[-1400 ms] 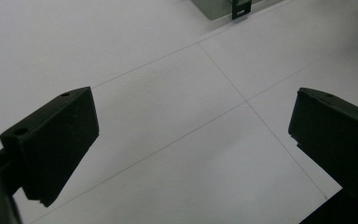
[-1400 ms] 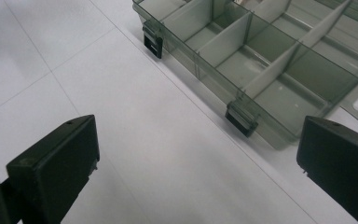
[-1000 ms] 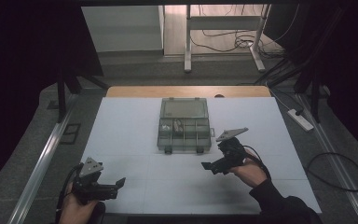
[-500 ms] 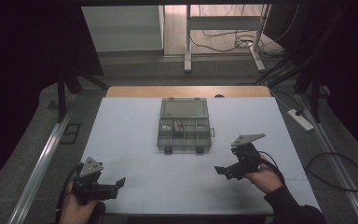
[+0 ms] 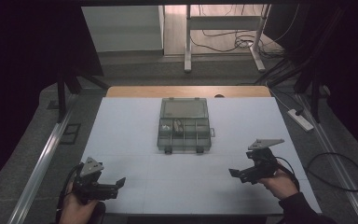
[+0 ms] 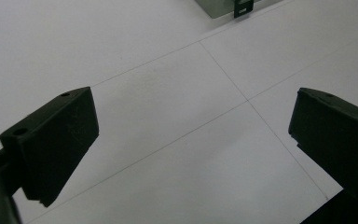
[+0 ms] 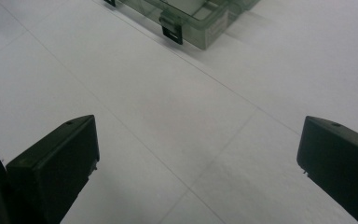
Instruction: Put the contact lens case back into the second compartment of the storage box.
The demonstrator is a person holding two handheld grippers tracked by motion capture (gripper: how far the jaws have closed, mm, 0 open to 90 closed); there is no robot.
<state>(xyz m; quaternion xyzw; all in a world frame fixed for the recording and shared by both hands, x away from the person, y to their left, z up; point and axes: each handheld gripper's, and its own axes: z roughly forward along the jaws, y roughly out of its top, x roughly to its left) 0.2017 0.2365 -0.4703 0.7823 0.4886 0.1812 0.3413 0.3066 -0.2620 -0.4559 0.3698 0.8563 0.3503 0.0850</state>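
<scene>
Two tools in your hands, both with jaws spread wide, gripping nothing. Left tool [image 5: 114, 184] low at near-left corner of worktop [image 5: 121, 135]; right tool [image 5: 237, 174] near right edge, held above surface. Worktop: matte white sheet, thin seam lines, wooden strip at far edge. Compartment box [image 5: 184, 125] at worktop centre, well apart from both tools: clear smoky plastic, rectangular, lid hinged back, dark latches on near wall, small items in a few cells. Bare worktop between tools and box.
</scene>
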